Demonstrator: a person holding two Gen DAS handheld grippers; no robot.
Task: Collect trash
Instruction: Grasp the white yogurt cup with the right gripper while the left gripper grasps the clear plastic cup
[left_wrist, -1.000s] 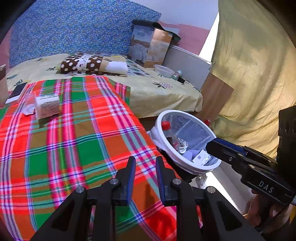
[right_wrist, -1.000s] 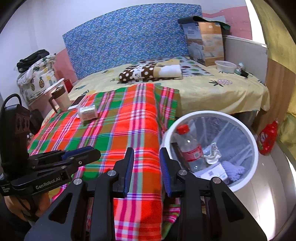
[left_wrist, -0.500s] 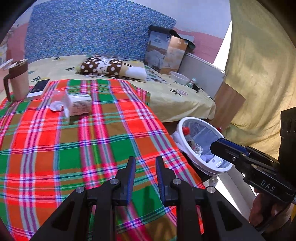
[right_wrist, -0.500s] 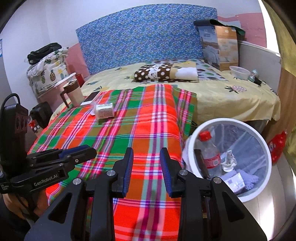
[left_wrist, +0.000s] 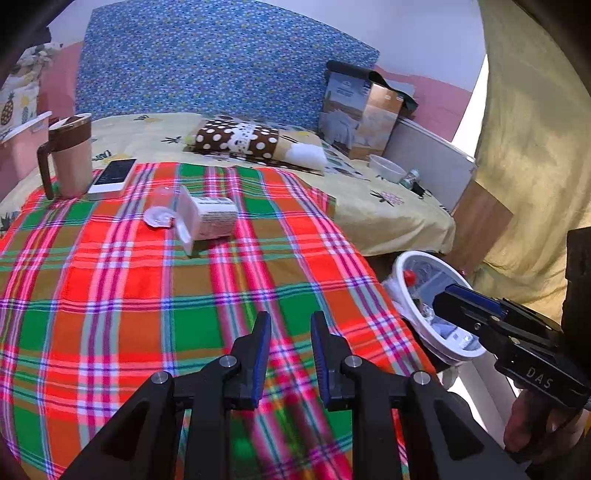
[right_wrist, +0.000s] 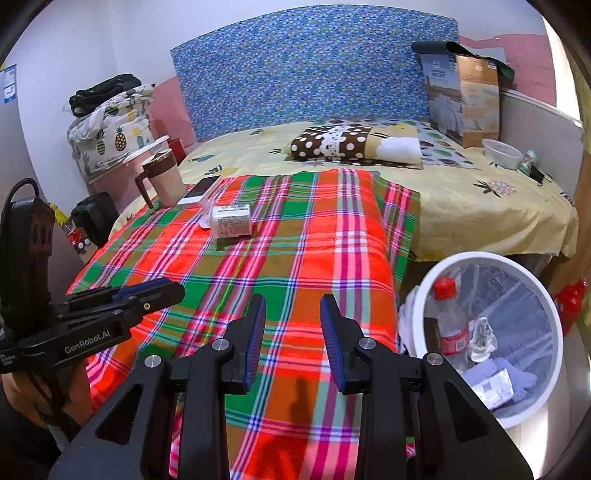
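Observation:
A small white carton (left_wrist: 208, 219) (right_wrist: 232, 220) lies on its side on the plaid blanket (left_wrist: 147, 295) (right_wrist: 295, 266), with a clear plastic cup and peeled lid (left_wrist: 160, 210) beside it. A white trash bin (right_wrist: 480, 258) (left_wrist: 402, 266) stands on the floor at the bed's right, holding a red-capped bottle (right_wrist: 452, 325) and wrappers. My left gripper (left_wrist: 289, 354) is open and empty above the blanket's near part. My right gripper (right_wrist: 291, 336) is open and empty over the blanket's near right edge, left of the bin.
A brown-lidded mug (left_wrist: 70, 155) (right_wrist: 162, 177) and a white phone (left_wrist: 114, 175) (right_wrist: 199, 190) sit at the blanket's far left. A dotted pillow (right_wrist: 351, 146), a paper bag (right_wrist: 465, 92), a white bowl (right_wrist: 502, 153) and a small bottle lie farther back. A red bottle (right_wrist: 570, 299) stands behind the bin.
Both grippers have drawn back and swung left, away from the bin, so more of the blanket, the mug and the phone have come into view. Both stay open and empty.

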